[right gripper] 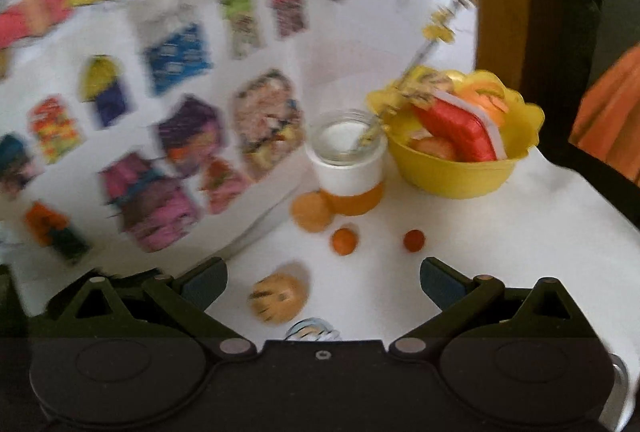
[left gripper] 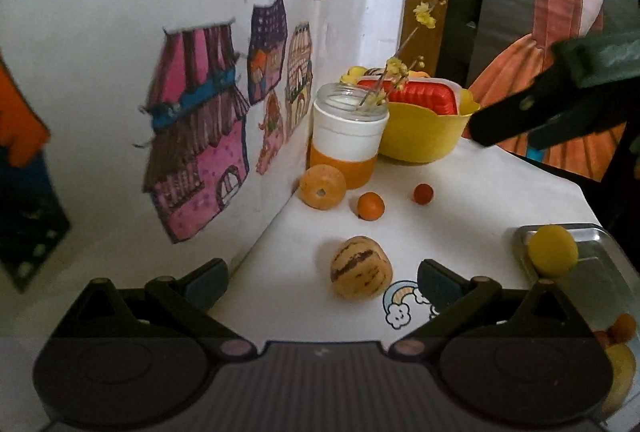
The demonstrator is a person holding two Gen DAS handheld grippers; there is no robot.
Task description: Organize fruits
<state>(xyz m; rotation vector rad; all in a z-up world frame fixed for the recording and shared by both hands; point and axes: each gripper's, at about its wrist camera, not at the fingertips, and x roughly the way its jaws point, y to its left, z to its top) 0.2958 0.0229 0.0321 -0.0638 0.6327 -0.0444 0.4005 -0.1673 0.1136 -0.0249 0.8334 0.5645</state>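
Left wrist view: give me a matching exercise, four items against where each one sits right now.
Items:
1. yellow ball
2. striped melon
3. red box
4. flower stems

Places:
A. in the glass jar
B. on the metal tray
C. in the yellow bowl
D. on the white table, beside the rainbow sticker

Pairs: 1-B, 2-D, 3-C, 4-A
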